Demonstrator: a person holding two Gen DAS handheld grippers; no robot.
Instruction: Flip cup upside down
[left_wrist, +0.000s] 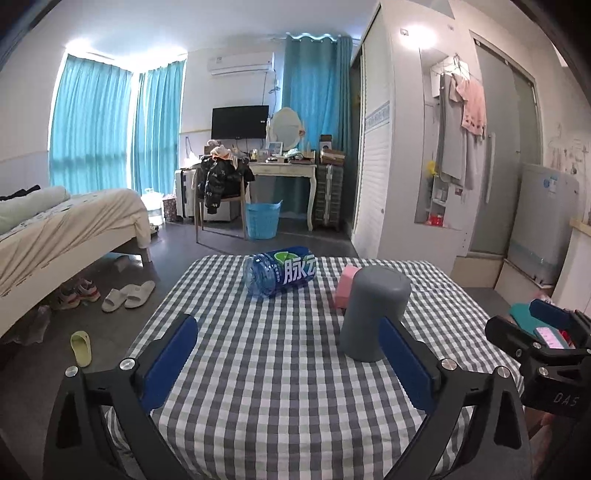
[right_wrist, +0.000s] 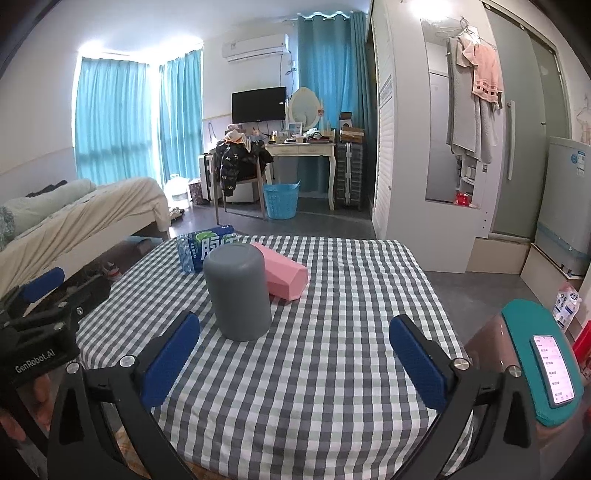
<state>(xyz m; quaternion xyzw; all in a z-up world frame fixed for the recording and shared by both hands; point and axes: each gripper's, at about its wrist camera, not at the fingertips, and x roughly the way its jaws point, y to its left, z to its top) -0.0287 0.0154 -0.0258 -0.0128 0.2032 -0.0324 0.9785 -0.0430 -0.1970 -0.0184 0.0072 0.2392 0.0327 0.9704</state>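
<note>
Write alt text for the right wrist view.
A grey cup stands mouth-down on a checked tablecloth, ahead of the right gripper, whose jaws are open. Behind it lie a pink box and a blue bottle.

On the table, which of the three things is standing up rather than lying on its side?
The grey cup, closed end up. The blue-labelled bottle and pink box both lie flat.

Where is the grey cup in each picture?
Left wrist: the grey cup stands right of centre, rim down, beside the left claw's right finger.
Right wrist: it stands left of centre.
Shared landmark: the pink box lies just behind it.
</note>
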